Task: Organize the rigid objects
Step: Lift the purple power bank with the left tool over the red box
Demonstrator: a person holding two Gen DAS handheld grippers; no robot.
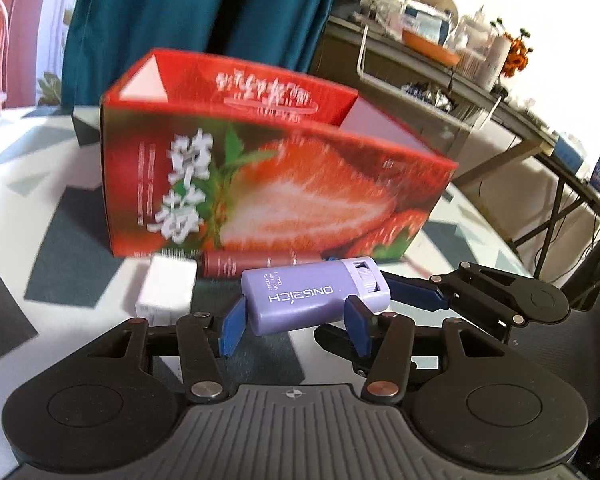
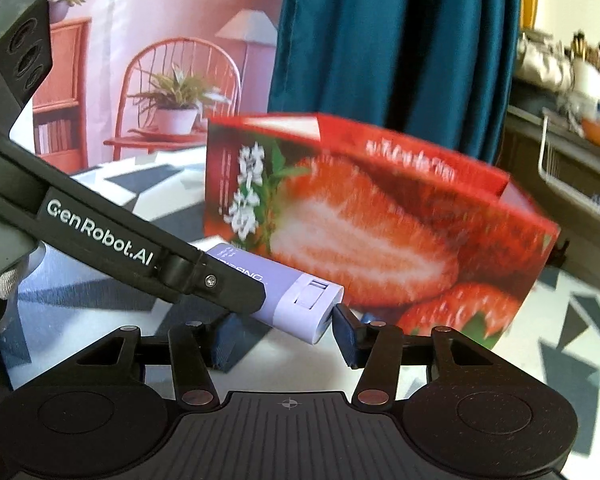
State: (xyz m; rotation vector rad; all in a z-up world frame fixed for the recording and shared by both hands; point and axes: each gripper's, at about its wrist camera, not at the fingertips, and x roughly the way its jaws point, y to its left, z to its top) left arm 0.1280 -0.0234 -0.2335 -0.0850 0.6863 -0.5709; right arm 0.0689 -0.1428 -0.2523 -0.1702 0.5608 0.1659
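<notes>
A small purple rectangular case (image 1: 314, 296) with white lettering is held above the patterned table. My left gripper (image 1: 296, 326) is shut on its body, blue pads on both sides. My right gripper (image 2: 284, 330) closes around the case's end (image 2: 300, 300); its right pad touches the tip, and the left gripper's arm (image 2: 112, 240) crosses in front. An open red strawberry box (image 1: 268, 176) stands just behind; it also shows in the right wrist view (image 2: 380, 232). A white block (image 1: 168, 288) and a dark red tube (image 1: 260, 264) lie at the box's foot.
The table (image 1: 72, 256) has a grey, black and white geometric cloth. A teal curtain (image 1: 196, 4) hangs behind. A cluttered shelf with a wire rack (image 1: 440, 64) stands to the right. A pink backdrop with a chair and plant (image 2: 176, 92) is at the left.
</notes>
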